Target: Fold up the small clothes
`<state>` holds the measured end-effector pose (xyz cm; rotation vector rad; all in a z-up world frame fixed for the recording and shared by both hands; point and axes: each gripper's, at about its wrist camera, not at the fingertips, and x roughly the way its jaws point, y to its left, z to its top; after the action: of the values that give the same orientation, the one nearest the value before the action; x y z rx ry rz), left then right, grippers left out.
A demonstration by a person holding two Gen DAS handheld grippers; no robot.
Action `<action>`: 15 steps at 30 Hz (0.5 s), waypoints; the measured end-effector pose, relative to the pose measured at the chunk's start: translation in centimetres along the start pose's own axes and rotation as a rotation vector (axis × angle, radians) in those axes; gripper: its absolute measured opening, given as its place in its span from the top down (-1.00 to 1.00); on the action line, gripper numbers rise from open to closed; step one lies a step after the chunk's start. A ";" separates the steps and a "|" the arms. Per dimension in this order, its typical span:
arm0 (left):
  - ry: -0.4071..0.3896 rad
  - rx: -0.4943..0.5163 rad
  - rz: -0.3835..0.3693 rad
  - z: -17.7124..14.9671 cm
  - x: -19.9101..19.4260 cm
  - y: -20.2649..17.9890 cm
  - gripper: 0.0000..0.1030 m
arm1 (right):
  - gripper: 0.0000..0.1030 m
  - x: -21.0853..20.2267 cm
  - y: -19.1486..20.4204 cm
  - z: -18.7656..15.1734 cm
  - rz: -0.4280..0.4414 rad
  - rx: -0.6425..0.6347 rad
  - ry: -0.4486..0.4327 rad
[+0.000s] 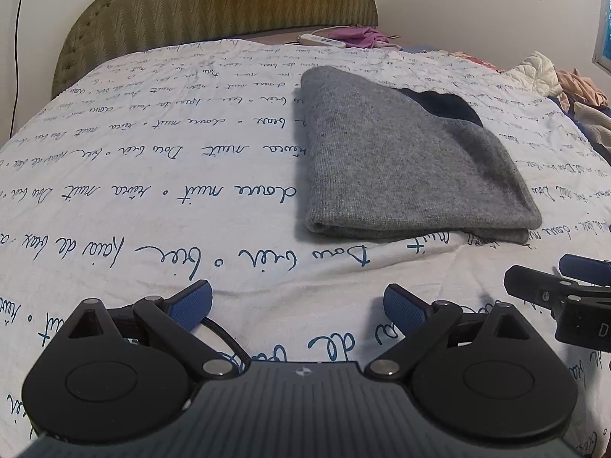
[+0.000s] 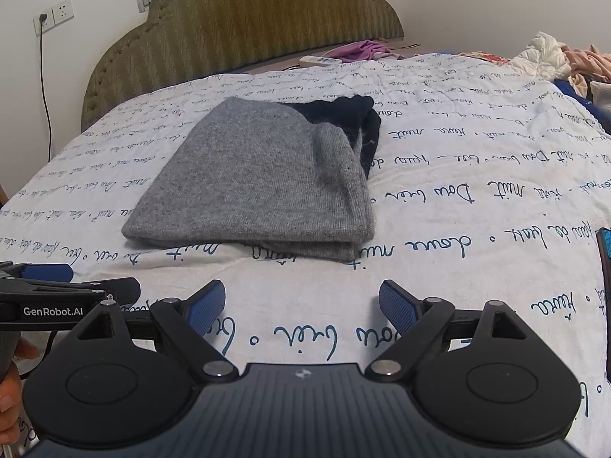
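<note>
A grey knitted garment (image 1: 404, 160) lies folded into a thick rectangle on the white bedsheet, with a dark navy part (image 1: 443, 108) showing at its far edge. In the right wrist view the same grey garment (image 2: 263, 183) sits straight ahead, its navy part (image 2: 355, 122) at the back right. My left gripper (image 1: 298, 307) hovers open over bare sheet, short of the garment's near fold. My right gripper (image 2: 301, 305) is open too, nothing between its blue pads, just in front of the fold. Each gripper shows at the edge of the other's view.
The white sheet (image 1: 152, 175) with blue handwriting covers the bed. An olive padded headboard (image 2: 244, 26) stands behind. A pile of loose clothes (image 1: 565, 84) lies at the far right, a purple cloth (image 2: 362, 50) and a white power strip (image 2: 319, 60) near the headboard. A dark phone (image 2: 605, 267) at the right edge.
</note>
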<state>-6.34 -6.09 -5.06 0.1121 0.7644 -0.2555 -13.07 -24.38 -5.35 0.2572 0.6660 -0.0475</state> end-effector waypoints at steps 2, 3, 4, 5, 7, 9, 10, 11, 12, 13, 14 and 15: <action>-0.001 -0.001 0.002 0.0 0.0 0.0 -0.89 | -0.72 -0.1 0.0 0.0 0.001 0.001 -0.001; 0.001 0.000 0.003 0.0 0.0 0.0 -0.89 | -0.72 -0.1 0.0 0.0 0.000 0.001 -0.001; 0.002 0.002 0.005 0.0 0.1 -0.1 -0.90 | -0.72 -0.1 -0.1 0.0 0.000 0.001 -0.002; 0.003 0.004 0.007 0.0 0.1 -0.1 -0.90 | -0.72 -0.2 -0.1 0.0 0.000 0.001 -0.002; -0.001 0.007 0.007 -0.1 0.1 -0.1 -0.90 | -0.72 -0.2 -0.1 0.0 0.000 0.000 -0.001; -0.004 0.005 0.002 -0.2 0.0 -0.1 -0.90 | -0.72 -0.2 -0.1 0.0 -0.002 -0.004 0.002; -0.005 0.006 0.000 -0.2 0.0 -0.1 -0.90 | -0.72 -0.2 -0.1 -0.1 -0.003 -0.005 0.005; -0.006 0.008 0.000 -0.2 0.0 -0.1 -0.90 | -0.72 -0.2 -0.1 -0.1 -0.003 -0.007 0.008; -0.007 0.010 0.001 -0.3 -0.1 -0.1 -0.90 | -0.72 -0.1 0.0 -0.2 -0.004 -0.010 0.010; -0.007 0.011 0.002 -0.3 -0.1 -0.2 -0.90 | -0.72 -0.1 0.0 -0.2 -0.005 -0.012 0.012; -0.007 0.012 0.003 -0.3 -0.1 -0.2 -0.90 | -0.72 -0.1 0.0 -0.3 -0.007 -0.014 0.014; -0.007 0.012 0.003 -0.3 -0.1 -0.2 -0.90 | -0.72 -0.1 0.1 -0.3 -0.009 -0.017 0.015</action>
<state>-6.70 -6.19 -5.19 0.1242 0.7558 -0.2573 -13.34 -24.24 -5.55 0.2388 0.6818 -0.0485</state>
